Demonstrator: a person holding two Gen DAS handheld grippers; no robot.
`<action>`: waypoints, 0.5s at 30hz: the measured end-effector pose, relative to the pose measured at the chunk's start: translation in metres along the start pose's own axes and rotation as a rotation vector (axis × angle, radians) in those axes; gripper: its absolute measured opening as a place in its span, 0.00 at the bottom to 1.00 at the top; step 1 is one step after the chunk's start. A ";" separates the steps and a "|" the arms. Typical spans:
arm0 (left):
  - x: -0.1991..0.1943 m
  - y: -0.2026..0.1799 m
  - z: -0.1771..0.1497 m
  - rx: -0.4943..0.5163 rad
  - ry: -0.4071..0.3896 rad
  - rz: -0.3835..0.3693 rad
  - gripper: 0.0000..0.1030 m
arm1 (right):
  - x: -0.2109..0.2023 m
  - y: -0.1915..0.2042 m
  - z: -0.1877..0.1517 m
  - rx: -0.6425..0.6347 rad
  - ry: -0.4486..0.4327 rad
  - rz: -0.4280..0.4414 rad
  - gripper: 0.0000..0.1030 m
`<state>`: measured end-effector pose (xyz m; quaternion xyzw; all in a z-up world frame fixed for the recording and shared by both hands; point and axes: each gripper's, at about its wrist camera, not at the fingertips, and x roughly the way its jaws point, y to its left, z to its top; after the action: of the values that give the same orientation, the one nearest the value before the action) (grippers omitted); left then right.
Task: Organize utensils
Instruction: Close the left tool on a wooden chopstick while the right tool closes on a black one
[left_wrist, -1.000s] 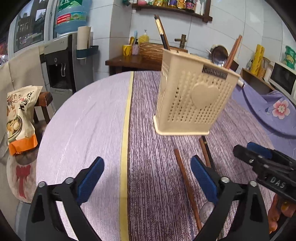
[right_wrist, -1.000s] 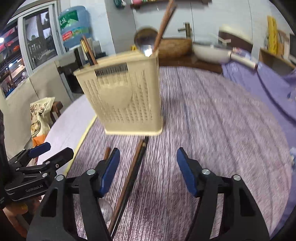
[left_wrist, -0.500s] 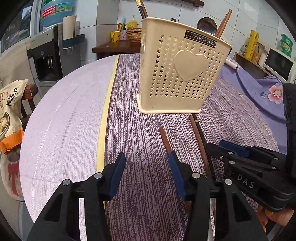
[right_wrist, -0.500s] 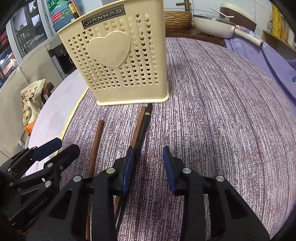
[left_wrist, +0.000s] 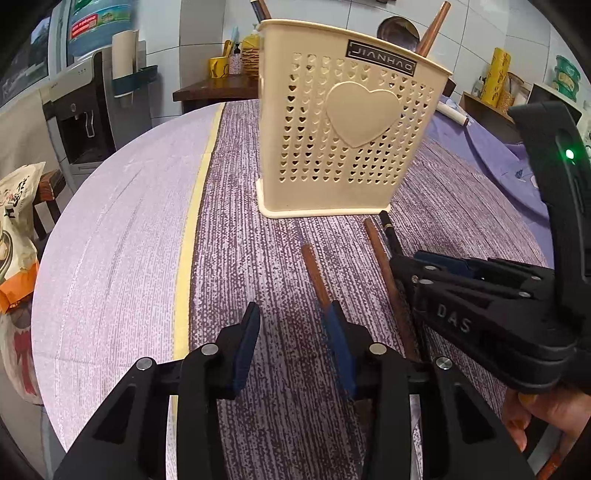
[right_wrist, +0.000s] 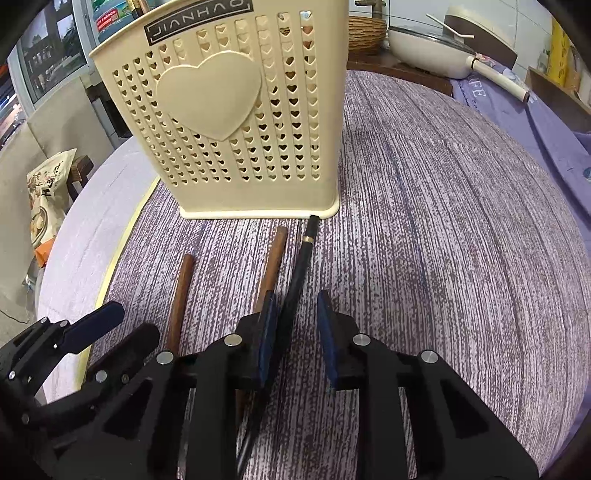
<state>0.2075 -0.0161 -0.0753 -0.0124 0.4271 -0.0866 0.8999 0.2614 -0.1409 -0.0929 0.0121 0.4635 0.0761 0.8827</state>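
Utensils lie on the table (right_wrist: 443, 221) at 6 o'clock of the cream holder (right_wrist: 236, 122). Right gripper (right_wrist: 295, 332) is closing around the black chopstick (right_wrist: 301, 266), pads not yet pressing; left gripper (left_wrist: 291, 343) is closing, with nothing between its pads, beside a brown handle (left_wrist: 314, 273).

Soft, even indoor light is filling both views, bright enough to show the weave of the purple-and-white striped cloth on the round table (left_wrist: 258, 258). The cream perforated plastic utensil holder (right_wrist: 236, 122) is casting only a faint shadow at its base, and its heart-shaped holes are staying crisp. Daylight is coming through the windows at the upper left, where the glass is looking pale and slightly washed out. Fisheye distortion is bending the table's rim into a strong curve, and dark vignetting is cutting off the corners. A small green indicator lamp (left_wrist: 569, 154) is glowing with slight bloom on a black housing. No motion blur is showing.
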 end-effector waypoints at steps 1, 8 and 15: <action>0.000 -0.001 0.001 0.002 0.000 -0.001 0.37 | 0.001 0.001 0.001 -0.003 -0.002 -0.004 0.23; 0.006 -0.009 0.005 0.001 0.009 -0.010 0.31 | 0.006 -0.003 0.008 0.007 -0.020 -0.004 0.22; 0.017 -0.016 0.005 0.018 0.016 0.012 0.23 | 0.010 -0.008 0.015 -0.004 -0.022 -0.011 0.19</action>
<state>0.2197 -0.0354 -0.0836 -0.0010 0.4337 -0.0849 0.8971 0.2803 -0.1462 -0.0934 0.0086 0.4536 0.0723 0.8882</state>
